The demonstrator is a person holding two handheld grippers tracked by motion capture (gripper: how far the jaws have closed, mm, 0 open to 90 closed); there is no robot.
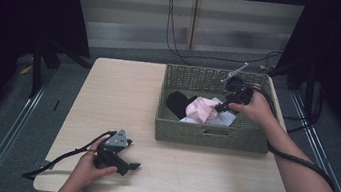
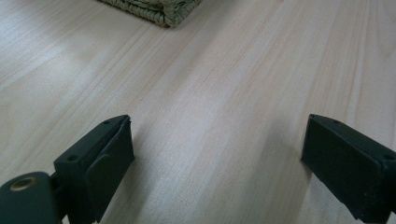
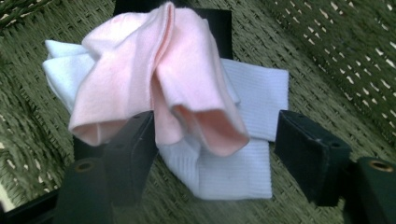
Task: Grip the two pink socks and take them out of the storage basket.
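Observation:
A woven green basket stands on the right half of the wooden table. Inside it lie a pink sock, a white sock under it, and a black cloth. My right gripper is down in the basket, open, with its jaws on either side of the pink sock's cuff. My left gripper rests low at the table's front left, open, with bare wood between its jaws.
A corner of the basket shows at the top of the left gripper view. Cables hang behind the table. Dark curtains and stands flank both sides. Bare table lies left of and in front of the basket.

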